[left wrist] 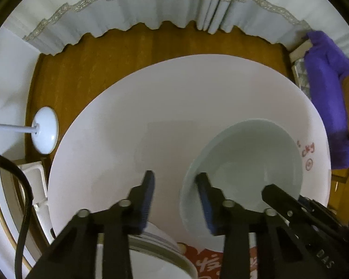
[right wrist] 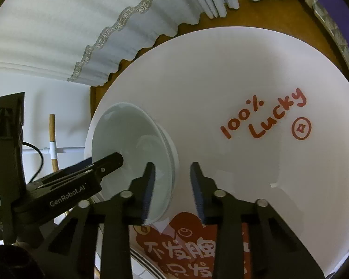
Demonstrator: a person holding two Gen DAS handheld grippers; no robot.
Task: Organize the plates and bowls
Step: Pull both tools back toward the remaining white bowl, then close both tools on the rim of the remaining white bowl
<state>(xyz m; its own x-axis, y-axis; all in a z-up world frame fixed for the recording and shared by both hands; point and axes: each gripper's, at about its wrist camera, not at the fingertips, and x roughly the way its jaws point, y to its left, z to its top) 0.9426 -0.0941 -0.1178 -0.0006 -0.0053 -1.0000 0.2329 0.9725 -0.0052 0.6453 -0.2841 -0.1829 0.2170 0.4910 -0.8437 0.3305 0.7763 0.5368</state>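
A large white plate with red "100% Lucky" lettering fills both views. A pale white bowl sits on it; it also shows in the right wrist view. My left gripper is open, straddling the bowl's near rim, one finger inside the bowl. My right gripper is open too, its left finger over the bowl's edge, its right finger over the plate. Each gripper appears in the other's view.
A red printed item and another white dish lie under the plate's near edge. Behind are a wooden floor, white curtains, a white lamp base at left and a purple cloth at right.
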